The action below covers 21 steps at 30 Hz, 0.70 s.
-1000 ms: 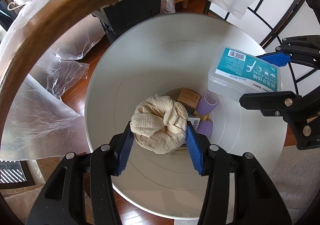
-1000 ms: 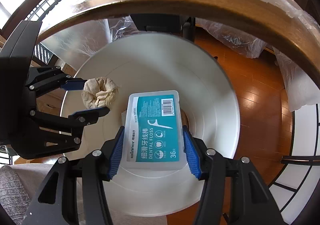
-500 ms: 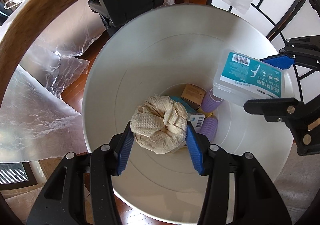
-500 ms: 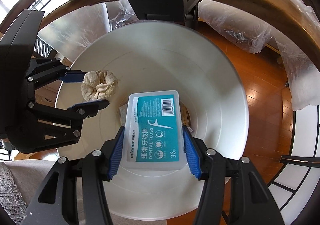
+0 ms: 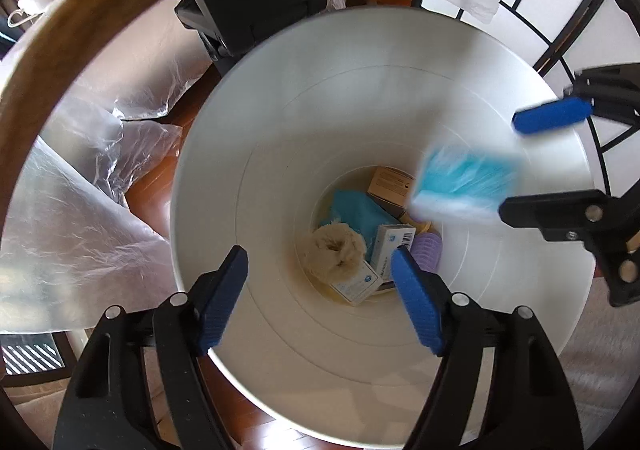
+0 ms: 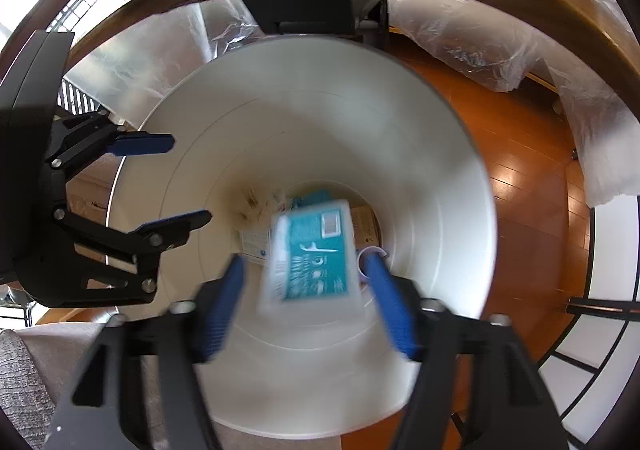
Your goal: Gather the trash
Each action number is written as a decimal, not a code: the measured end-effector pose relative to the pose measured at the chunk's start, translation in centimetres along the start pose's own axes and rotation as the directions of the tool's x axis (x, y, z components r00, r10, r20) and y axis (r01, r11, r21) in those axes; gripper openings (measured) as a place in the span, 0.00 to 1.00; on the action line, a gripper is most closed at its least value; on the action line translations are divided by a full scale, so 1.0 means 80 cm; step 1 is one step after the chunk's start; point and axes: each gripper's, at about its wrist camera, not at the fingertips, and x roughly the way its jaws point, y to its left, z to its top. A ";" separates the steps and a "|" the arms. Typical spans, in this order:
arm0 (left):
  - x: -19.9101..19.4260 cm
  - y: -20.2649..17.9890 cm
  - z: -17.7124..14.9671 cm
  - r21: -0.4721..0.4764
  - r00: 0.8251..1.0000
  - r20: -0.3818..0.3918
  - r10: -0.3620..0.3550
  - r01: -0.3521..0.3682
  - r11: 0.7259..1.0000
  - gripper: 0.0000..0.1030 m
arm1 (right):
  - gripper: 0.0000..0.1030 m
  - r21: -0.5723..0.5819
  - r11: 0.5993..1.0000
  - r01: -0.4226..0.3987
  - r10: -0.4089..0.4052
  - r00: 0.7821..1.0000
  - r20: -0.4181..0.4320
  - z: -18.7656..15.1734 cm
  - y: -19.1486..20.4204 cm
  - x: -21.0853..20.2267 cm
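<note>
Crumpled paper wad [image 5: 334,250] deep in smooth white round bin [image 5: 280,122]

White bin [image 5: 248,178] stands on brown wood floor [image 6: 532,186]. On bin bottom: crumpled paper wad [image 5: 334,252], small white boxes [image 5: 390,246], brown carton [image 5: 390,182], teal packet [image 5: 354,210], purple roller [image 5: 426,248]. Clear plastic sheeting [image 5: 72,226] lies on floor beside bin.

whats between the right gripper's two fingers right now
The teal dental floss box, blurred and tilted, apparently touching neither finger of the open right gripper above the white bin. The right wrist view shows it.
</note>
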 end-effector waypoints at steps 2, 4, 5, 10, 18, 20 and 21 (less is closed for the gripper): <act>-0.008 0.002 -0.003 -0.002 1.000 0.005 -0.005 0.005 1.000 0.73 | 0.72 -0.006 1.000 0.014 -0.014 1.000 0.012 -0.002 -0.002 -0.011; -0.024 0.006 -0.006 -0.005 1.000 0.017 -0.017 0.017 1.000 0.73 | 0.73 -0.024 0.999 0.045 -0.045 0.998 0.037 -0.002 -0.002 -0.032; -0.039 0.009 -0.006 -0.007 0.999 0.033 -0.028 0.028 1.000 0.73 | 0.73 -0.038 0.998 0.048 -0.045 0.997 0.067 0.000 0.000 -0.050; -0.140 0.038 0.014 -0.051 0.972 0.234 -0.033 0.047 0.998 0.92 | 0.93 -0.065 0.996 0.061 -0.040 0.956 0.289 0.032 -0.004 -0.146; -0.183 0.207 0.100 -0.474 0.895 0.385 0.225 -0.018 0.880 0.98 | 0.96 0.093 0.982 0.167 -0.191 0.872 0.452 0.166 -0.109 -0.178; -0.168 0.245 0.122 -0.540 0.889 0.363 0.279 -0.043 0.840 0.98 | 0.96 0.163 0.973 0.163 -0.220 0.871 0.440 0.205 -0.154 -0.168; -0.159 0.260 0.134 -0.561 0.889 0.344 0.302 -0.063 0.825 0.98 | 0.96 0.181 0.970 0.160 -0.225 0.873 0.432 0.220 -0.167 -0.162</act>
